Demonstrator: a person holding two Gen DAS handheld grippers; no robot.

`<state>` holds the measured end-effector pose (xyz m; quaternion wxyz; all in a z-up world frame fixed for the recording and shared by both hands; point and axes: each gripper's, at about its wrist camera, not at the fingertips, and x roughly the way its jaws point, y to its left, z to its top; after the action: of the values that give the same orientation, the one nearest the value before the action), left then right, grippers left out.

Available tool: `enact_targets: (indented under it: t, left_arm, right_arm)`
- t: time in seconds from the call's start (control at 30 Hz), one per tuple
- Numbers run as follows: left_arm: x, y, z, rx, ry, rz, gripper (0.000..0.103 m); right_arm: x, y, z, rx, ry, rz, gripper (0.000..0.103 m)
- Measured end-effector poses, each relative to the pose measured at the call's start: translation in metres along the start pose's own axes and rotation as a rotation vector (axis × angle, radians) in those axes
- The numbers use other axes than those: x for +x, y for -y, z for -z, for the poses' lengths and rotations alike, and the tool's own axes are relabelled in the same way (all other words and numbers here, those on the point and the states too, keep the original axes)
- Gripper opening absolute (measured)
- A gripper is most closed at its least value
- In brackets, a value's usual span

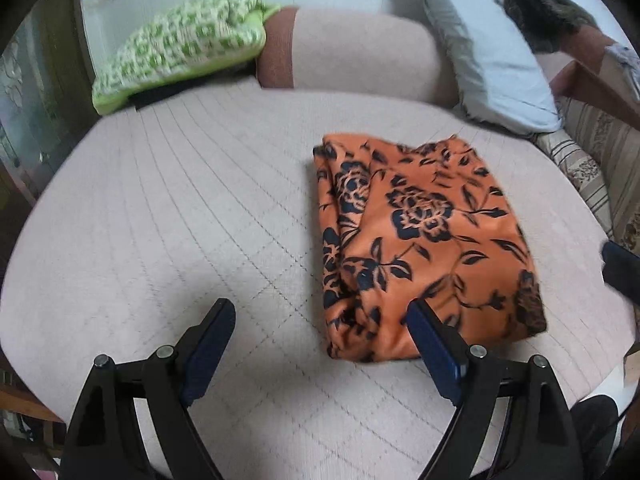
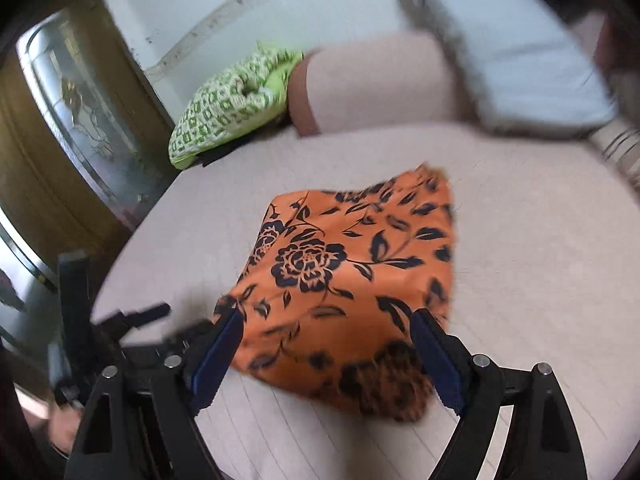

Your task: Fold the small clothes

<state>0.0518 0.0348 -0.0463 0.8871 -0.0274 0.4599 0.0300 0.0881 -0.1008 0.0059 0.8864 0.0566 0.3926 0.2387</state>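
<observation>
With both sets of fingers spread and holding nothing, I judge the orange floral garment (image 1: 424,240) on the bed (image 1: 160,220) folded and should lift clear without snagging it, since it lies right of my left gripper (image 1: 320,344) and under my right gripper (image 2: 324,352).

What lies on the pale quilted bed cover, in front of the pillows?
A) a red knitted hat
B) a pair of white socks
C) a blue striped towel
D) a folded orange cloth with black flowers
D: a folded orange cloth with black flowers lies flat on the pale quilted bed cover.
</observation>
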Motion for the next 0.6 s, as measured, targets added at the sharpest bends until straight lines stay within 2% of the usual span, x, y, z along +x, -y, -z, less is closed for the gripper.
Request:
enact_targets:
  t: [0.1, 0.13, 0.2, 0.37, 0.6]
  left_arm:
    - [-0.021, 0.007, 0.007, 0.011, 0.036, -0.012, 0.092]
    - [-0.024, 0.011, 0.008, 0.013, 0.045, -0.022, 0.092]
    - [-0.037, 0.014, 0.014, 0.017, 0.064, -0.036, 0.093]
    - [-0.057, 0.021, 0.023, 0.028, 0.080, -0.046, 0.093]
    - [-0.073, 0.021, 0.026, -0.005, 0.095, -0.072, 0.093]
  right_arm:
    - [-0.032, -0.015, 0.022, -0.043, 0.062, 0.143, 0.097]
    - [-0.041, -0.020, 0.033, -0.048, 0.068, 0.219, 0.099]
    - [-0.046, -0.028, 0.044, -0.062, 0.070, 0.274, 0.099]
    - [-0.047, -0.036, 0.071, -0.056, 0.009, 0.327, 0.099]
    - [-0.050, -0.040, 0.079, -0.053, -0.010, 0.345, 0.099]
